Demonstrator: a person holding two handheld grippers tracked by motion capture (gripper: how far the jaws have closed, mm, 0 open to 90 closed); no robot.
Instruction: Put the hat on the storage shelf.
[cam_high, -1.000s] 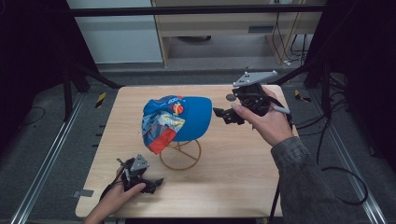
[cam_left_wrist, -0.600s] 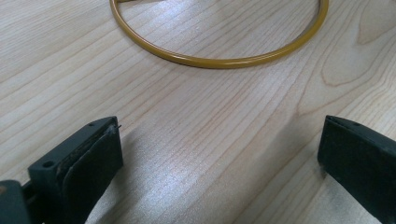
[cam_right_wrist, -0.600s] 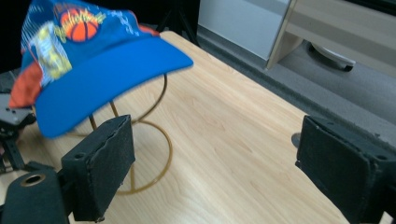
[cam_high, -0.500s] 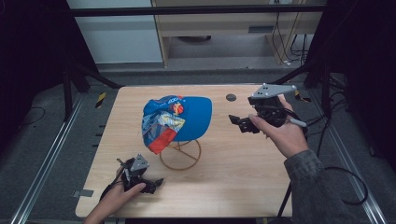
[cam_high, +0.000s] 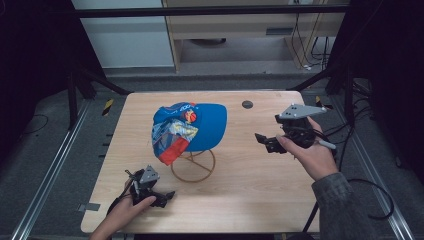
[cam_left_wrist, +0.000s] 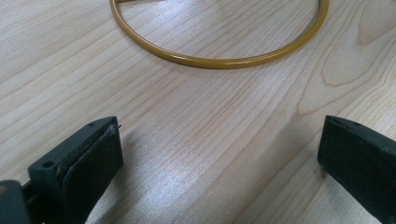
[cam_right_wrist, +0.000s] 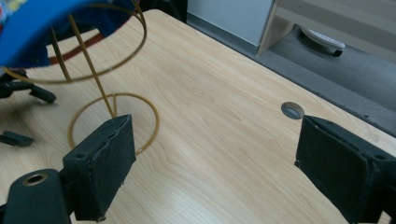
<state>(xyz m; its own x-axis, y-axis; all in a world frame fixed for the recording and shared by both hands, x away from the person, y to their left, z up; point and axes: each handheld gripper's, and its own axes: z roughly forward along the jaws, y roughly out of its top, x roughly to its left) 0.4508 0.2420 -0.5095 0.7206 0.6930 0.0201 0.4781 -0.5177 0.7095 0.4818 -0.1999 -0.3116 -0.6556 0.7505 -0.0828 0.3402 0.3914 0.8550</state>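
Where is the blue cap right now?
In the high view the cap sits on a gold wire stand near the table's middle, between the left gripper at the near edge and the right gripper.

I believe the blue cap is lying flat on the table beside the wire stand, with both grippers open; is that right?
Not quite: the high view shows the blue cap perched on the wire stand, not flat on the table. The left gripper and right gripper are indeed open.
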